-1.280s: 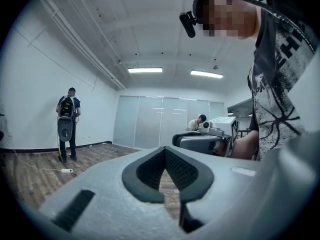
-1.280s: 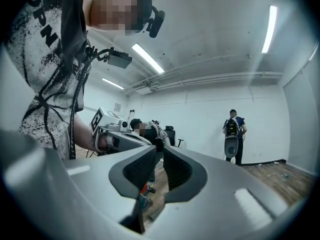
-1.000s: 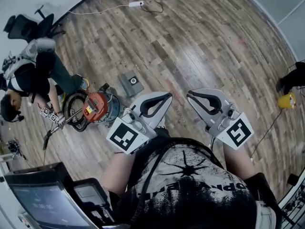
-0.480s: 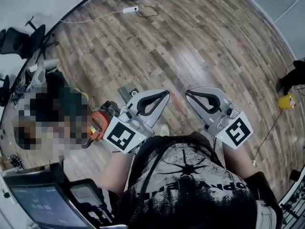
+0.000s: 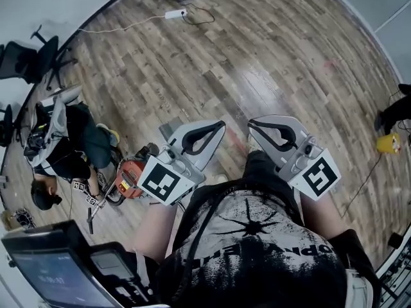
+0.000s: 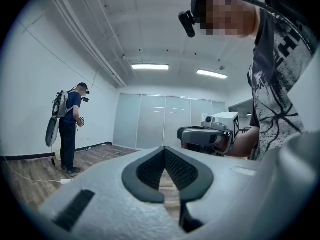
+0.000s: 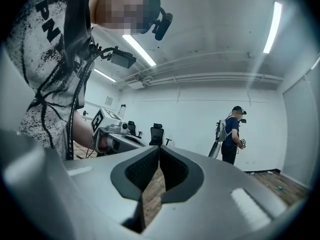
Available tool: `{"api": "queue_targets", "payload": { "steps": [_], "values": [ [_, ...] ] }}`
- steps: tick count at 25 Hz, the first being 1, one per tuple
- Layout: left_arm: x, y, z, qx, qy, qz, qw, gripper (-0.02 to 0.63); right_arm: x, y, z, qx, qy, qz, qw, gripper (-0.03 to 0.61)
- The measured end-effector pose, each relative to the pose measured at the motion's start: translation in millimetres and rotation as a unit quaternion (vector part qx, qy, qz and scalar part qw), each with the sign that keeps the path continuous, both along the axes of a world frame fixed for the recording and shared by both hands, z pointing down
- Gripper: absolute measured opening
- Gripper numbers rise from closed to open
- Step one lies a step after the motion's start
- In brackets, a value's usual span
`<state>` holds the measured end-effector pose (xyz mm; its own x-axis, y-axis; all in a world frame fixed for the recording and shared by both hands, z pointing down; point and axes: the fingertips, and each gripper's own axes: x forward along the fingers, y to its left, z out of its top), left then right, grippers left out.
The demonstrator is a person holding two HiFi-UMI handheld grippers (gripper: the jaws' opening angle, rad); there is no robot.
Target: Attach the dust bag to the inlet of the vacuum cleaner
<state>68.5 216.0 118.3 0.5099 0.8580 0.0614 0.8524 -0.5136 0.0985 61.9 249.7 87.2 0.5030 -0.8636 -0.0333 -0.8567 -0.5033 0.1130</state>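
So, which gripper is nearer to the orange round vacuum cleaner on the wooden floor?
Left. In the head view the left gripper hangs just right of the orange vacuum cleaner, its marker cube overlapping it. The right gripper is farther right, beyond the left one.

Office chair far left; power strip on wood floor; monitor lower left.

My left gripper and right gripper are grey and black; the vacuum cleaner is orange, the floor brown wood-grain.
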Motion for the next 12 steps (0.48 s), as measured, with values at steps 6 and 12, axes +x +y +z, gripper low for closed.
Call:
{"api": "queue_targets", "payload": {
  "steps": [6,12],
  "values": [
    [68.6,16.0,-6.4,-0.008,0.004,-0.052,0.9986,0.005,73.3,18.9,-1.6,0.007,0.007,-0.040,0.999,0.005],
    [149.1,38.0,-8.6,-0.012,-0.011,-0.110,0.9938,0.006,151.8,43.4,2.3,0.001,-0.004,-0.114,0.993,0.005]
  ]
}}
